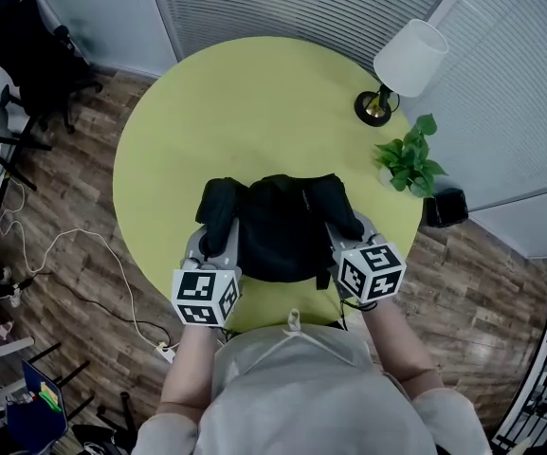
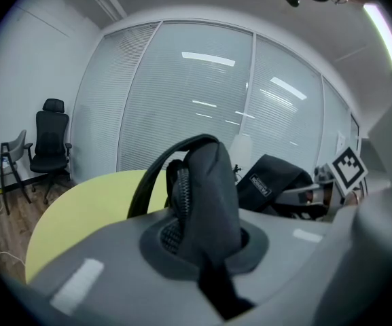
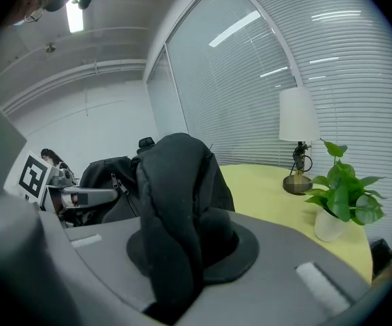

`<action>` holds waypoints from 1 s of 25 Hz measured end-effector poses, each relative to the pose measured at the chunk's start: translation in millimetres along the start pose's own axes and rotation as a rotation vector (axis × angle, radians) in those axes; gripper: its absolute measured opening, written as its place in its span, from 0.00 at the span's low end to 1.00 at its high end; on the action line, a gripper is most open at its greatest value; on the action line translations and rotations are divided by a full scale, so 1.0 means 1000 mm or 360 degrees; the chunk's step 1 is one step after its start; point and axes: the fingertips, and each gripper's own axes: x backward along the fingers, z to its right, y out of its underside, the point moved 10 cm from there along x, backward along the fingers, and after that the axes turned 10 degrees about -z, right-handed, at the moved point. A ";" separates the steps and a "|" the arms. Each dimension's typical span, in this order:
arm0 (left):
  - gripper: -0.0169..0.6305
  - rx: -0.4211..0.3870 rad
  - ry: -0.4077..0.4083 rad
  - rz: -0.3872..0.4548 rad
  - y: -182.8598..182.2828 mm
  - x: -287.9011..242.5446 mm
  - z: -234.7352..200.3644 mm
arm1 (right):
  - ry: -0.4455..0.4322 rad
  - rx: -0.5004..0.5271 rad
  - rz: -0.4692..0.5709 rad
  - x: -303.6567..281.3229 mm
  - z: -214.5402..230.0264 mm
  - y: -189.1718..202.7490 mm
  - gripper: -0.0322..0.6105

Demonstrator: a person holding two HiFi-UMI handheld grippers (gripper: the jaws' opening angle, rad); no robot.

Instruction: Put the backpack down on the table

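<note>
My left gripper (image 2: 206, 257) is closed on a bunched fold of the backpack (image 1: 278, 226), a padded part with a zipper running along it. My right gripper (image 3: 179, 263) is closed on a similar thick fold at the other side. The black bag hangs between the two grippers, just in front of them, over the near part of the round yellow tabletop (image 1: 254, 102).

I judge that the bag is soft and without a frame. The cloth folds up in my jaws and the body sags between the two grips. It does not look fragile. The fabric seems matte, so I expect it not to slip, but a thick fold can creep out of the jaws. A hold on both upper corners, as I have now, seems right, because it keeps the bag level.

The underside of the bag is hidden, so I cannot tell whether it already touches the tabletop. The cloth covers my jaw tips in both gripper views. A strap loop rises beyond my left gripper, and I cannot see where it ends. A lamp (image 1: 401, 64) and a small plant (image 1: 410, 164) stand well beyond my right gripper.
</note>
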 end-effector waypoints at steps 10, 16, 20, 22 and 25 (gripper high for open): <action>0.07 0.0021 0.0042 -0.0033 0.013 -0.008 -0.008 | 0.0073 0.0005 -0.0038 -0.005 -0.001 0.010 0.11; 0.07 -0.0017 -0.0001 -0.0085 0.026 -0.011 -0.006 | 0.0172 -0.0032 -0.0103 -0.010 0.002 0.026 0.11; 0.07 -0.0070 -0.0015 -0.0116 0.037 -0.013 -0.002 | 0.0235 -0.0068 -0.0139 -0.011 0.005 0.040 0.12; 0.07 -0.0091 -0.0023 -0.0137 0.044 -0.013 0.000 | 0.0256 -0.0065 -0.0150 -0.009 0.004 0.047 0.12; 0.08 -0.0092 -0.0038 -0.0153 0.053 -0.013 -0.001 | 0.0279 -0.0028 -0.0154 -0.009 0.002 0.054 0.13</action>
